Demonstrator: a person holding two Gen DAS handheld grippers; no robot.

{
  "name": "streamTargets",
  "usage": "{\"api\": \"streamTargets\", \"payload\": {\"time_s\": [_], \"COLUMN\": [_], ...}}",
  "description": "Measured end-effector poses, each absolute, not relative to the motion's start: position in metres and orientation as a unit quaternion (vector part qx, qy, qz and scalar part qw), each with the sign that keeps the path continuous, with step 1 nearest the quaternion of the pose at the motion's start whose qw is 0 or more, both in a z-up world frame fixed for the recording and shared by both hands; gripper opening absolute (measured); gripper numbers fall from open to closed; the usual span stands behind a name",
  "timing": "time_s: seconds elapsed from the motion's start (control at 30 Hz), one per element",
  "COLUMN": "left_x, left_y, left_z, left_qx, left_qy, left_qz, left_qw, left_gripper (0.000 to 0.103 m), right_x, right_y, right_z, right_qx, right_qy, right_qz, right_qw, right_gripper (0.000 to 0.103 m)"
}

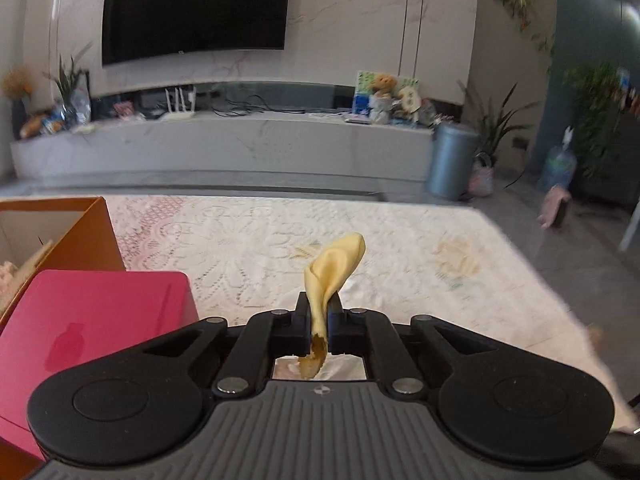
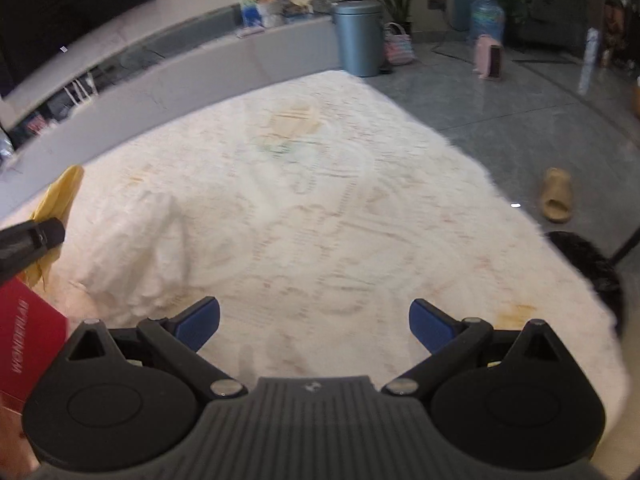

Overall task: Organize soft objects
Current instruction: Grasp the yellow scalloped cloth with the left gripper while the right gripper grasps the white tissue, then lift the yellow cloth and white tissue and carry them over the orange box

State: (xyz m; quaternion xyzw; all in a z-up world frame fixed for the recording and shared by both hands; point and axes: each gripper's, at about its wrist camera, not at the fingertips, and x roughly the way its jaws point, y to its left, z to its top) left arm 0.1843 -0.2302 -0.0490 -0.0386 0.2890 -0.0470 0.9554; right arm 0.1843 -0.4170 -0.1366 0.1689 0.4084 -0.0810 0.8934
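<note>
A limp yellow soft piece sticks up from between the fingers of my left gripper, which is shut on it; its frayed lower end hangs below the jaws. The right wrist view shows the same yellow piece at the far left, pinched by a black finger. My right gripper stands open above the white lace tablecloth, with nothing between its blue pads. A rumpled white cloth lies on the table to the front left of it.
An open orange box and a magenta box stand at the table's left. The table edge runs along the right, with grey floor, a tan slipper and a grey bin beyond it.
</note>
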Motion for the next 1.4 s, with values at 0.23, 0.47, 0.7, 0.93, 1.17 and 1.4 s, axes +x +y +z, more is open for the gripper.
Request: {"api": "streamTargets", "payload": {"time_s": [0.23, 0.47, 0.7, 0.93, 1.17, 1.4], "left_x": [0.172, 0.191, 0.194, 0.187, 0.188, 0.184], "left_y": [-0.157, -0.134, -0.127, -0.132, -0.139, -0.142], "left_z": [-0.016, -0.027, -0.035, -0.034, -0.032, -0.031], "left_qx": [-0.144, -0.149, -0.152, -0.130, -0.118, -0.113], "left_qy": [0.254, 0.277, 0.286, 0.283, 0.285, 0.287], "left_qz": [-0.027, 0.005, 0.018, 0.026, 0.039, 0.038], "left_qw": [0.956, 0.949, 0.946, 0.950, 0.950, 0.950], "left_gripper": [0.008, 0.008, 0.008, 0.008, 0.008, 0.008], "right_x": [0.208, 0.220, 0.236, 0.243, 0.231, 0.180], "right_y": [-0.376, -0.340, -0.312, -0.284, -0.322, -0.367], "right_z": [-0.133, -0.133, -0.147, -0.160, -0.127, -0.104], "right_qx": [0.192, 0.151, 0.136, 0.013, 0.034, 0.042], "right_qy": [0.339, 0.292, 0.300, 0.335, 0.371, 0.434], "right_qz": [-0.015, -0.005, 0.001, 0.005, 0.046, 0.048], "right_qw": [0.921, 0.944, 0.944, 0.942, 0.927, 0.899], "right_gripper": [0.100, 0.100, 0.100, 0.093, 0.004, 0.010]}}
